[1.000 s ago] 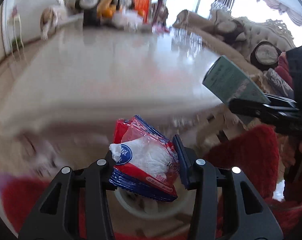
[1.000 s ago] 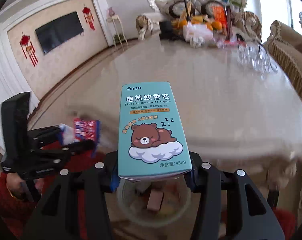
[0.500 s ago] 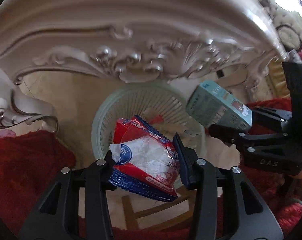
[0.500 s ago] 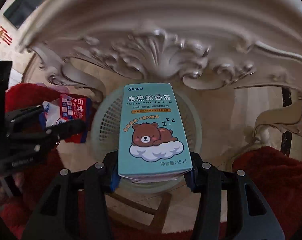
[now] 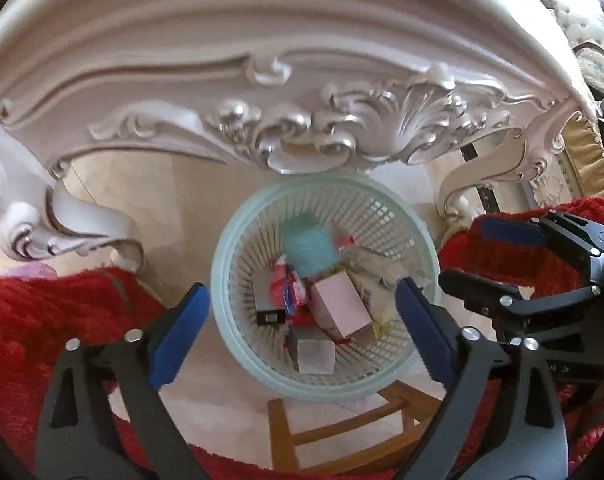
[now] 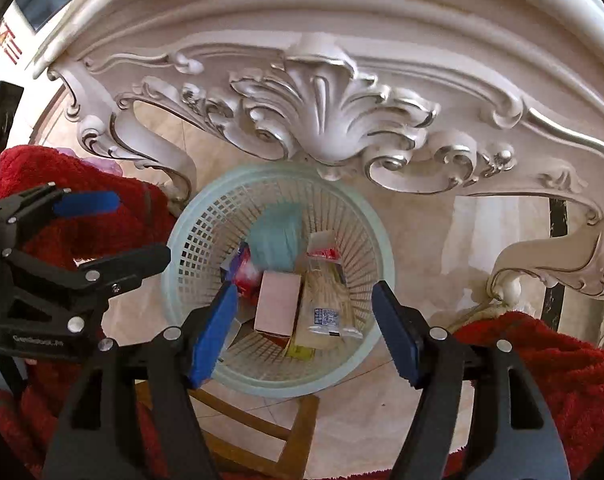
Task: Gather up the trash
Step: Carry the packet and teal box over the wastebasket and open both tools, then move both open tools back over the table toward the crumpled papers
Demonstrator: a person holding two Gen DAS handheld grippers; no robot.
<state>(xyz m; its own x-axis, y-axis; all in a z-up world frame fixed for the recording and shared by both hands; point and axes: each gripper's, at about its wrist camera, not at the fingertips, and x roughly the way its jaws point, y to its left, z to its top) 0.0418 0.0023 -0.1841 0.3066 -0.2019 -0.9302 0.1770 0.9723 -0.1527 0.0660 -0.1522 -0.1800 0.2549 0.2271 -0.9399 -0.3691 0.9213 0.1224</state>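
Left wrist view. Left tongs (image 5: 302, 320): jaws have just been opening and now stand wide, nothing between them. They hang over the basket (image 5: 420, 364), a pale green plastic lattice bin on the floor under the carved edge of the counter (image 5: 302, 80). Snack wrapper (image 5: 287, 292), red and blue: inside the basket, blurred, beside a pink box (image 5: 342, 304). Teal box (image 5: 308, 248): also within the basket rim, motion-smeared, apparently falling. Right tongs (image 5: 502, 256): seen at the right edge over red plush fabric (image 5: 41, 320), jaws apart, empty. A wooden stool frame (image 5: 342, 432) shows below the basket.

Right wrist view. Right tongs (image 6: 306, 328): jaws have just been opening, partly spread, nothing between them. Basket (image 6: 181, 320) directly beneath; the teal box (image 6: 275, 240) is a blur inside it, the wrapper (image 6: 245, 272) at its left, the pink box (image 6: 277, 304) and a clear packet (image 6: 326, 312) lower down. Left tongs (image 6: 113, 232): at the left edge, spread and empty.

Handling note. Step in hand, by judgement: dropping trash into the basket. Both pieces appear within the rim. To do it well, keep both tongs centred above the opening until the pieces settle, then lift straight up, clear of the counter's carved edge, before reaching for further trash.
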